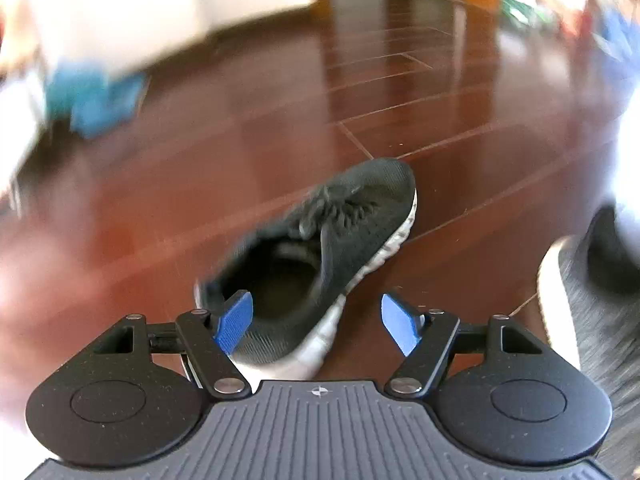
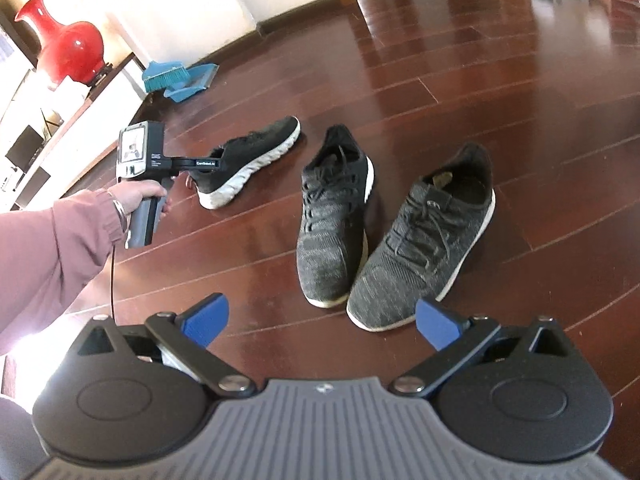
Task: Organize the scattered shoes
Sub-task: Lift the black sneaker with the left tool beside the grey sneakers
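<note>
Where lettering appears, it is on the left tool [image 2: 218,156] as seen from the right wrist view: a small white label on the arm and a line of print on the grey body, both too small to read with certainty.

The left tool [image 1: 318,322] has its blue pads [image 1: 234,324] spread wide. One pad sits inside the heel opening of the black mesh shoe [image 1: 320,248], and the other stands outside the shoe's white sole; nothing is clamped. That shoe lies on the wooden floor [image 1: 420,92], toe pointing away. The left wrist view is blurred at its edges.

The right tool [image 2: 322,322] is also fully spread and holds nothing, hanging above the floor near the toes of two grey knit shoes [image 2: 334,216] [image 2: 424,240]. These two lie side by side, toes touching, heels apart.

Only the right wrist view shows the person's hand [image 2: 140,198] and pink sleeve [image 2: 52,248] on the left tool's handle, the black mesh shoe [image 2: 248,160] standing apart from the grey pair, a red vase [image 2: 70,46], and a blue brush and dustpan [image 2: 180,80] by the wall. The left wrist view shows part of one grey shoe [image 1: 580,300] at its right edge.
</note>
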Motion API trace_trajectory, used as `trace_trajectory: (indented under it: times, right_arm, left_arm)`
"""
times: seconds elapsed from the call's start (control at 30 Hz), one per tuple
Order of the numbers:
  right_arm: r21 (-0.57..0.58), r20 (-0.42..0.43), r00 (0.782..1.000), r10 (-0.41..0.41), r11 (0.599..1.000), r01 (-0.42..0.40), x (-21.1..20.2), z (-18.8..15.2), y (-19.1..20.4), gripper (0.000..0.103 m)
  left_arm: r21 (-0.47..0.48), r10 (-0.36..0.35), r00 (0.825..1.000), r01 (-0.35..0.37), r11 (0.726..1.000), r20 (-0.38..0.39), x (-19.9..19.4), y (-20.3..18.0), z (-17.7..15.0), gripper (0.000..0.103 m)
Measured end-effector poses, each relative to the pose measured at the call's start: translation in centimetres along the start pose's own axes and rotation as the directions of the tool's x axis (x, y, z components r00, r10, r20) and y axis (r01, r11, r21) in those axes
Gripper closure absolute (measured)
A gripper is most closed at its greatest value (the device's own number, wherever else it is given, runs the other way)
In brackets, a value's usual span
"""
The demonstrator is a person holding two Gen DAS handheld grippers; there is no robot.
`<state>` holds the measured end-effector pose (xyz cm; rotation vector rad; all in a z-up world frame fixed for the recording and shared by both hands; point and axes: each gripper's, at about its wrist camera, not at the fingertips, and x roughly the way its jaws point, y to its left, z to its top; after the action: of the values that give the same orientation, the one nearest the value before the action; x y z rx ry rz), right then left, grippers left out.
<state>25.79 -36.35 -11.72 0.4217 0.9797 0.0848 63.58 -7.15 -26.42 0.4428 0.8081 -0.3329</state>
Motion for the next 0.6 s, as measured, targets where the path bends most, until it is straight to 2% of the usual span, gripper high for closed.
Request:
trace_trajectory:
  times: [0.07, 0.1, 0.17, 0.23, 0.27, 0.33, 0.4, 0.53, 0.6]
  right_arm:
    - [0.010, -0.009, 1.000, -0.010, 1.000, 0.011, -0.2, -0.4, -0.3, 0.002]
    - [0.016, -0.014, 1.000, -0.017, 1.000, 0.017, -0.3, -0.5, -0.4, 0.002]
    - [0.028, -0.020, 0.999, -0.035, 0.999, 0.035, -0.9, -0.8, -0.8, 0.002]
    - [0.038, -0.020, 0.999, -0.044, 0.998, 0.045, -1.4, -0.9, -1.2, 0.002]
    - [0.047, -0.020, 0.999, -0.049, 0.998, 0.050, -1.6, -1.0, -1.5, 0.002]
    - [0.072, -0.016, 0.998, -0.056, 0.996, 0.057, -1.8, -1.2, -1.7, 0.002]
    - [0.090, -0.005, 0.999, -0.054, 0.994, 0.054, -1.8, -1.3, -1.7, 0.002]
    - [0.106, 0.037, 0.999, -0.037, 0.994, 0.032, -1.3, -0.6, -0.6, 0.002]
    - [0.094, 0.050, 0.998, -0.035, 0.995, 0.030, -0.9, 0.0, 0.0, 0.002]
  left_arm:
    - [0.103, 0.004, 1.000, -0.002, 0.995, -0.025, 1.0, -0.9, -0.3, 0.022]
    - [0.126, -0.002, 0.999, 0.008, 0.992, -0.047, 1.6, -1.0, -0.5, 0.023]
    - [0.076, -0.038, 0.995, 0.045, 0.996, -0.095, 2.7, -0.6, -0.8, 0.024]
    - [-0.009, -0.049, 0.987, 0.048, 0.999, -0.154, 3.6, 0.1, -0.6, 0.046]
    - [-0.043, -0.047, 0.983, 0.039, 0.998, -0.178, 3.9, 0.2, -0.5, 0.073]
    - [-0.071, -0.043, 0.976, 0.029, 0.997, -0.212, 4.0, -0.2, 0.0, 0.073]
    - [-0.096, -0.072, 0.964, 0.049, 0.994, -0.256, 3.8, -0.1, 0.1, 0.075]
    - [-0.068, -0.104, 0.952, 0.088, 0.994, -0.289, 2.2, -0.5, -0.9, 0.075]
    - [-0.091, -0.125, 0.944, 0.102, 0.991, -0.306, 1.6, -0.4, -1.6, 0.077]
